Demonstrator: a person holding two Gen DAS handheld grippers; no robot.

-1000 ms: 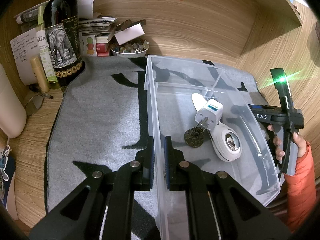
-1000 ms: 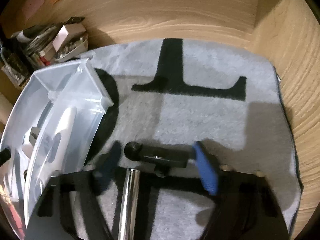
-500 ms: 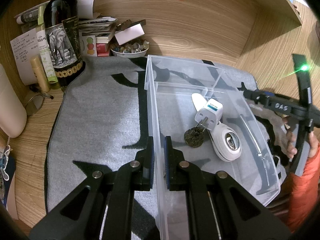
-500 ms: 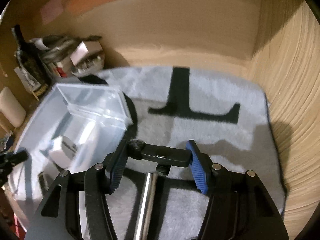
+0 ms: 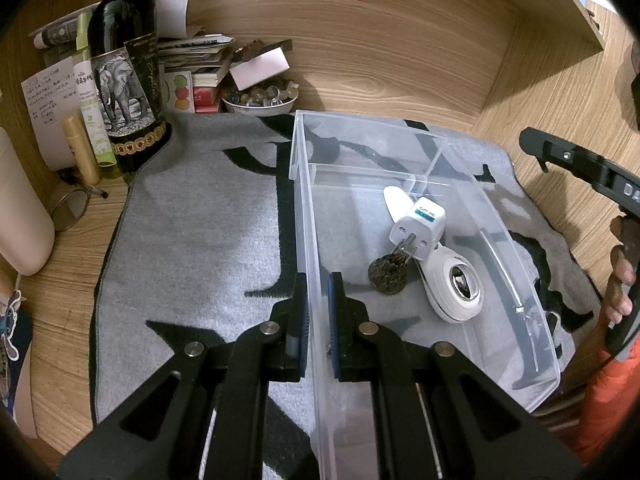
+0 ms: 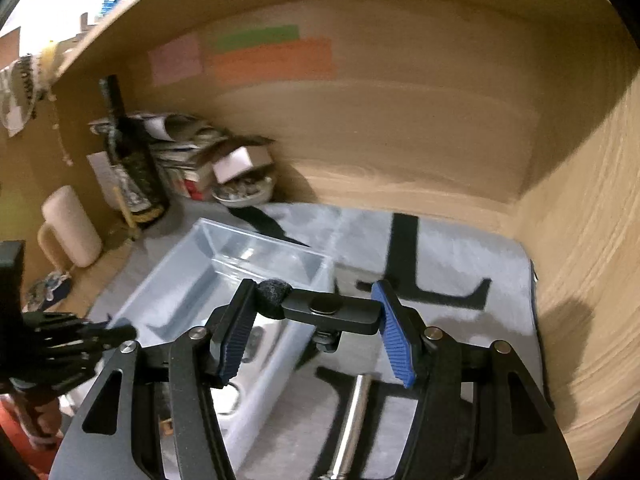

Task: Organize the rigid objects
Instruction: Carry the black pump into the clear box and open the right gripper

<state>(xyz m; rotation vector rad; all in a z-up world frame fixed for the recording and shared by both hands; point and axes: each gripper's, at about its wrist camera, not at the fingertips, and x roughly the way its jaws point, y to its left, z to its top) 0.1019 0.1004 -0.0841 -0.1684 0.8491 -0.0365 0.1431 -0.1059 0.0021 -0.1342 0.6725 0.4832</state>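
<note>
Firstly, left wrist view. Left gripper (image 5: 317, 312) at lower centre, jaws closed hard on the near left wall of the clear plastic bin (image 5: 532, 344), one pad outside, one inside. Bin on a grey mat with black markings (image 5: 200, 248), occupying centre and right of frame. Inside, right of centre: white plug adapter (image 5: 418, 226) lying across a white oval device with a round window (image 5: 454, 284); dark round ornament (image 5: 388, 276) touching the adapter's prongs. Far end of the bin divided into small compartments, contents not discernible. Upper left: wine bottle with elephant label (image 5: 124, 80), stacked papers, bowl of small items (image 5: 260, 98). Right edge: black gripper body, a hand (image 5: 622, 276) and orange sleeve (image 5: 608, 404).

Secondly, right wrist view, blurred. Right gripper (image 6: 316, 328) at lower centre, jaws roughly half open and clamped on a black bar-shaped piece (image 6: 332, 312): foam-tipped end against the left pad, opposite end against the blue right pad. Chrome rod (image 6: 352, 420) hanging below the piece toward the bottom edge. Held item raised above the mat, over the right rim of the bin at centre left. Second gripper body at left edge. Wooden walls with coloured notes (image 6: 272, 60) above.
</note>
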